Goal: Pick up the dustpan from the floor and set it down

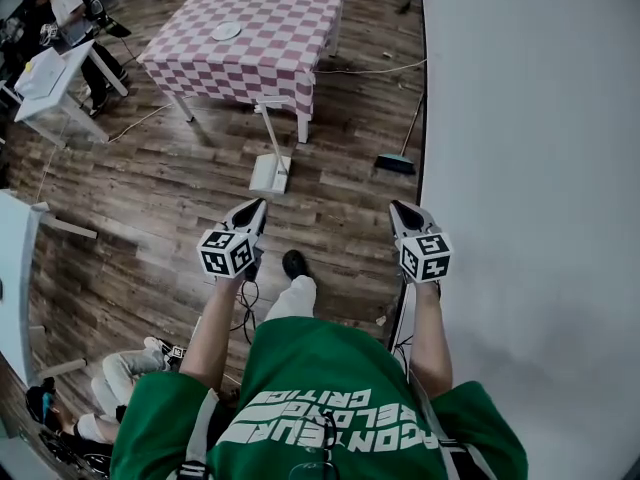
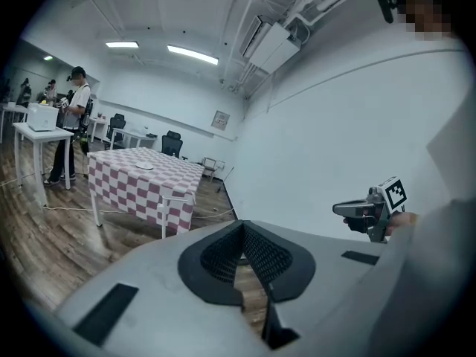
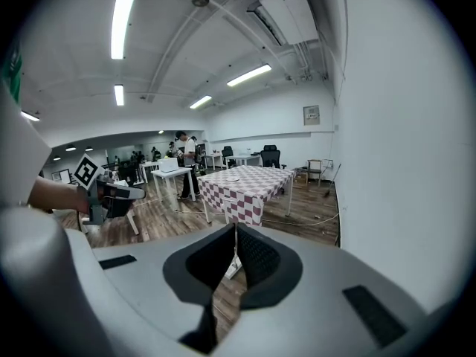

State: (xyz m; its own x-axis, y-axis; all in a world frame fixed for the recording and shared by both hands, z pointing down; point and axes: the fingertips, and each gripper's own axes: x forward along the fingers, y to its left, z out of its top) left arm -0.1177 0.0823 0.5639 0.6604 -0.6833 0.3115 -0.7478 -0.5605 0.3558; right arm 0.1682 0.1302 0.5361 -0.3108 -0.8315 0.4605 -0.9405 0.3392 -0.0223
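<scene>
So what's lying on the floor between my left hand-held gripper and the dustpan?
Nothing. In the head view, only bare wooden floor lies between the left hand-held gripper and the upright dustpan just ahead of it.

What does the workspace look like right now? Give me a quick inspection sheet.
Surface: wood plank floor.
Job's things: white dustpan stands on the floor by the checkered table, handle upright, not yet touched.
Clutter: broom against the white wall; plate on the table.
Grippers: left gripper and right gripper both shut and empty, short of the dustpan.
Cables: white cable runs across the floor from the table toward the wall; another cable lies left of the table.
Surroundings: person at a white desk, far left.
</scene>
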